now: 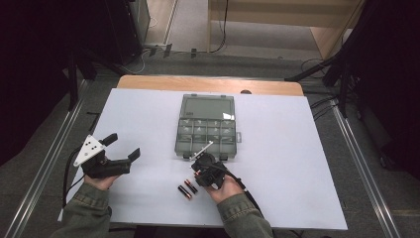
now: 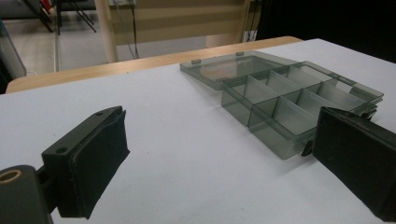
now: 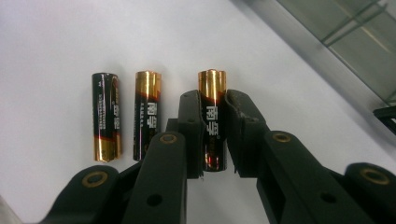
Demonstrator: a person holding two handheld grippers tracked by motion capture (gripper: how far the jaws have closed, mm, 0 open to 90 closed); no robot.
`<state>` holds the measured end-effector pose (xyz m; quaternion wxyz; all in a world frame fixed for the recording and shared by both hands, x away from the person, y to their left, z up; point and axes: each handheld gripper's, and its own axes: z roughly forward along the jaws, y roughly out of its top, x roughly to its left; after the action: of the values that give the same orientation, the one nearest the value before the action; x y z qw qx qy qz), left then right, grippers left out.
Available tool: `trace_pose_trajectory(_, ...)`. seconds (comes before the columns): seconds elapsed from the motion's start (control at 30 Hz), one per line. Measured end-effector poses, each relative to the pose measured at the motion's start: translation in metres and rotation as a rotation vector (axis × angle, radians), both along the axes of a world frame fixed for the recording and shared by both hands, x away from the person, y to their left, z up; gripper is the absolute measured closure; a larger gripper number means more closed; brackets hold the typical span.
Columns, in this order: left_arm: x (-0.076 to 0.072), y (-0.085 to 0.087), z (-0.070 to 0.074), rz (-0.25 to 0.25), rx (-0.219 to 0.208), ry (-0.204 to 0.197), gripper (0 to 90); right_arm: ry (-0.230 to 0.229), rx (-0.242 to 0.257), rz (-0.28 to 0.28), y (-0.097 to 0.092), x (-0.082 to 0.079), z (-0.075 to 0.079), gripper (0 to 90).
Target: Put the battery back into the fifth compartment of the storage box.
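From the high view, my left hand rests at about 8 o'clock on the white table [image 1: 297, 163], holding the left gripper [image 1: 125, 147] level with its jaws spread wide and nothing between them. My right hand sits near 6 o'clock with the right gripper [image 1: 197, 167] tipped down, just below the clear grey plastic box [image 1: 206, 130], whose lid lies flat. Two batteries [image 1: 187, 189] lie just left of that hand.

In the left gripper view, the flat black pads [image 2: 95, 168] stand far apart over bare table. The box [image 2: 299, 100] with its small square cells sits toward 2 o'clock.

In the right gripper view, the right gripper [image 3: 215, 116] is squeezed tight on one shiny black-and-gold battery [image 3: 212, 93]. Two more round batteries [image 3: 126, 116] lie side by side at 9 o'clock.
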<state>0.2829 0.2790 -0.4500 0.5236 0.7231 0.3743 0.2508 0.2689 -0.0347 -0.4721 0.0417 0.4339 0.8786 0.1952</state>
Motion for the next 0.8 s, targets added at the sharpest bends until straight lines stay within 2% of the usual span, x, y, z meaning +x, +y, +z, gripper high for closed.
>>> trace_pose_trajectory(0.17,0.0,0.0,0.0,-0.002,0.0,-0.001,3.6,-0.018,0.036,-0.034,-0.004,0.004,0.006,77.9)
trace_pose_trajectory(0.27,0.0,0.0,0.0,0.001,-0.001,-0.002,3.6,-0.046,0.066,-0.074,-0.005,0.009,0.014,77.9)
trace_pose_trajectory(0.37,0.0,0.0,0.0,0.002,-0.001,-0.003,3.6,-0.048,0.085,-0.089,-0.005,0.013,0.018,77.8)
trace_pose_trajectory(0.47,0.0,0.0,0.0,0.001,-0.001,-0.001,3.6,-0.06,0.139,-0.13,-0.004,0.021,0.026,77.8)
trace_pose_trajectory(0.5,0.0,0.0,0.0,0.001,0.0,-0.001,3.6,-0.06,0.139,-0.13,-0.004,0.021,0.026,77.8)
trace_pose_trajectory(0.53,0.0,0.0,0.0,0.002,-0.002,-0.002,3.6,-0.077,0.17,-0.167,-0.005,0.025,0.029,77.8)
trace_pose_trajectory(0.67,0.001,0.0,0.0,0.002,-0.001,-0.002,3.6,-0.089,0.209,-0.215,-0.004,0.03,0.032,77.8)
trace_pose_trajectory(0.73,0.001,0.0,0.0,0.003,-0.001,-0.002,3.6,-0.083,0.249,-0.251,-0.003,0.036,0.035,77.8)
trace_pose_trajectory(0.8,0.001,0.0,0.0,0.003,-0.003,-0.002,3.6,-0.076,0.259,-0.263,-0.001,0.041,0.036,77.8)
